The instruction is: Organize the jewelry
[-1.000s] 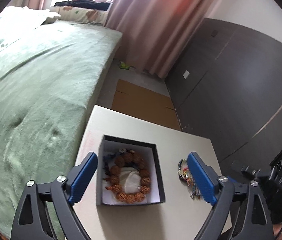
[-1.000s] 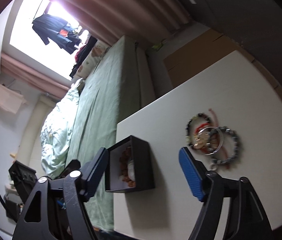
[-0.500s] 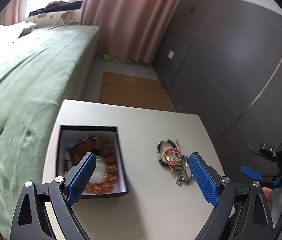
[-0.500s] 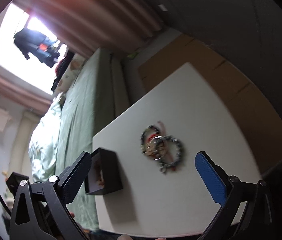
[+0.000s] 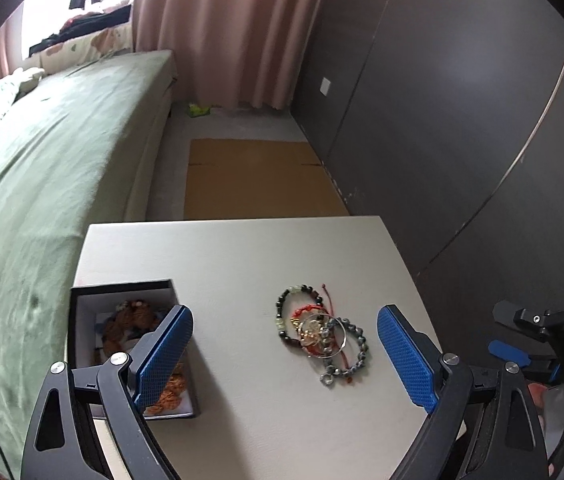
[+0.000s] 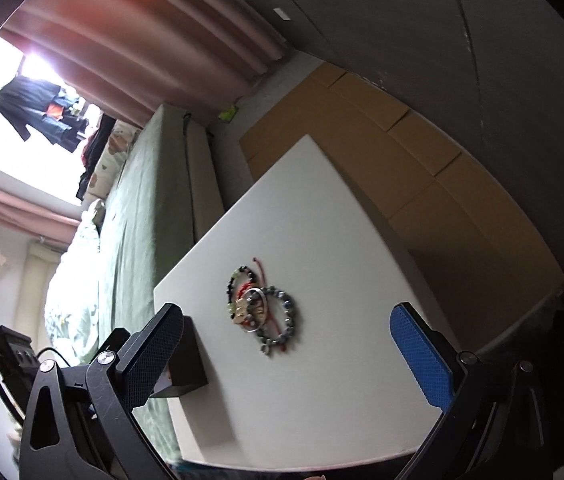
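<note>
Both the left gripper (image 5: 285, 356) and right gripper (image 6: 286, 354) have jaws spread wide, gripping nothing. The bracelet pile (image 5: 319, 332) sits on the surface (image 5: 241, 256), right of the black box (image 5: 81, 300).

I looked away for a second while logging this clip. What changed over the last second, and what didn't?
The left gripper swung right, from framing the box to framing the bracelet pile. The right gripper opened wider and pulled back, so the pile now sits centred between its fingers. Nothing was grasped or released. Box, beaded bracelet inside and pile stayed put on the table.
</note>
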The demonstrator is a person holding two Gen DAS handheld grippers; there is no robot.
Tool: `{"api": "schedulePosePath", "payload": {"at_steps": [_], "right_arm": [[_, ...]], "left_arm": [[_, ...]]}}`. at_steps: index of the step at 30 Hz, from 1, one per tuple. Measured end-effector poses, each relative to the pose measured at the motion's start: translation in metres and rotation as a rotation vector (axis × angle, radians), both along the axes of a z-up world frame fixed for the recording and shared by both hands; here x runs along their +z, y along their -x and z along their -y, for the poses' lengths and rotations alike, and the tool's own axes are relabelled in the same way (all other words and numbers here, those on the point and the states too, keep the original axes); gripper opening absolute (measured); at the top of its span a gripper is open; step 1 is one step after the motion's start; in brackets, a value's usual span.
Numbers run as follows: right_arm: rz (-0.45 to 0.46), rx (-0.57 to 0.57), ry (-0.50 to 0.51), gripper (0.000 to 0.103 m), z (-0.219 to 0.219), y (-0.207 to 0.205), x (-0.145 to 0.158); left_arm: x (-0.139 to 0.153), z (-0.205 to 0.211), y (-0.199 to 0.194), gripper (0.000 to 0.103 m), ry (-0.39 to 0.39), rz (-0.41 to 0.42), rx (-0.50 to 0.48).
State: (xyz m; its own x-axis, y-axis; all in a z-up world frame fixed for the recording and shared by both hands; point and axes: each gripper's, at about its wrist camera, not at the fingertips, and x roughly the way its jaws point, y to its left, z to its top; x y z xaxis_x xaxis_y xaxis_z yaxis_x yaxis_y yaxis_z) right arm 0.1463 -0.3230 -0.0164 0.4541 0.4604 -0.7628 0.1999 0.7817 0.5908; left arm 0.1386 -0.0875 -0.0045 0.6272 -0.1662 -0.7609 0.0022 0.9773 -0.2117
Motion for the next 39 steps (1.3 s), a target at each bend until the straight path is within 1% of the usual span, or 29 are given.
{"api": "schedulePosePath", "payload": {"at_steps": [2,3,5,7,9,11,12,15,19,21,23,24,28,36,37,39], "right_arm": [[-0.003,-0.016,-0.002,0.103,0.007,0.0,-0.001],[-0.004,-0.021,-0.003,0.103,0.01,-0.001,-0.001],[-0.008,-0.017,-0.008,0.103,0.014,-0.004,-0.003],[-0.015,-0.016,-0.011,0.103,0.016,-0.006,-0.005],[-0.023,-0.022,-0.015,0.103,0.02,-0.008,-0.008],[-0.029,-0.025,-0.022,0.103,0.022,-0.01,-0.009],[-0.03,-0.026,-0.025,0.103,0.023,-0.01,-0.009],[-0.034,-0.037,-0.035,0.103,0.028,-0.011,-0.009],[-0.04,-0.051,-0.044,0.103,0.034,-0.013,-0.011],[-0.044,-0.059,-0.049,0.103,0.037,-0.013,-0.012],[-0.046,-0.067,-0.053,0.103,0.039,-0.013,-0.012],[-0.046,-0.07,-0.055,0.103,0.039,-0.013,-0.012],[-0.052,-0.075,-0.06,0.103,0.042,-0.013,-0.013],[-0.054,-0.08,-0.069,0.103,0.044,-0.014,-0.013],[-0.053,-0.08,-0.07,0.103,0.045,-0.014,-0.013],[-0.052,-0.077,-0.073,0.103,0.045,-0.014,-0.013]], "left_arm": [[-0.004,0.006,-0.006,0.084,-0.009,-0.023,-0.009],[-0.005,0.008,-0.009,0.082,-0.012,-0.036,-0.015],[-0.012,0.014,-0.016,0.072,-0.015,-0.07,-0.029],[-0.021,0.021,-0.023,0.065,-0.017,-0.107,-0.046],[-0.031,0.03,-0.029,0.062,-0.027,-0.14,-0.07],[-0.039,0.039,-0.033,0.054,-0.041,-0.164,-0.088],[-0.044,0.043,-0.035,0.052,-0.042,-0.176,-0.098],[-0.058,0.055,-0.043,0.05,-0.043,-0.221,-0.122],[-0.07,0.065,-0.048,0.05,-0.047,-0.248,-0.139],[-0.074,0.071,-0.05,0.04,-0.055,-0.258,-0.153],[-0.08,0.077,-0.051,0.023,-0.065,-0.275,-0.161],[-0.081,0.081,-0.052,0.019,-0.063,-0.278,-0.168],[-0.085,0.089,-0.054,0.018,-0.063,-0.28,-0.185],[-0.103,0.093,-0.063,0.018,-0.087,-0.329,-0.175],[-0.104,0.094,-0.064,0.017,-0.095,-0.327,-0.178],[-0.106,0.095,-0.063,0.008,-0.115,-0.325,-0.178]]}}
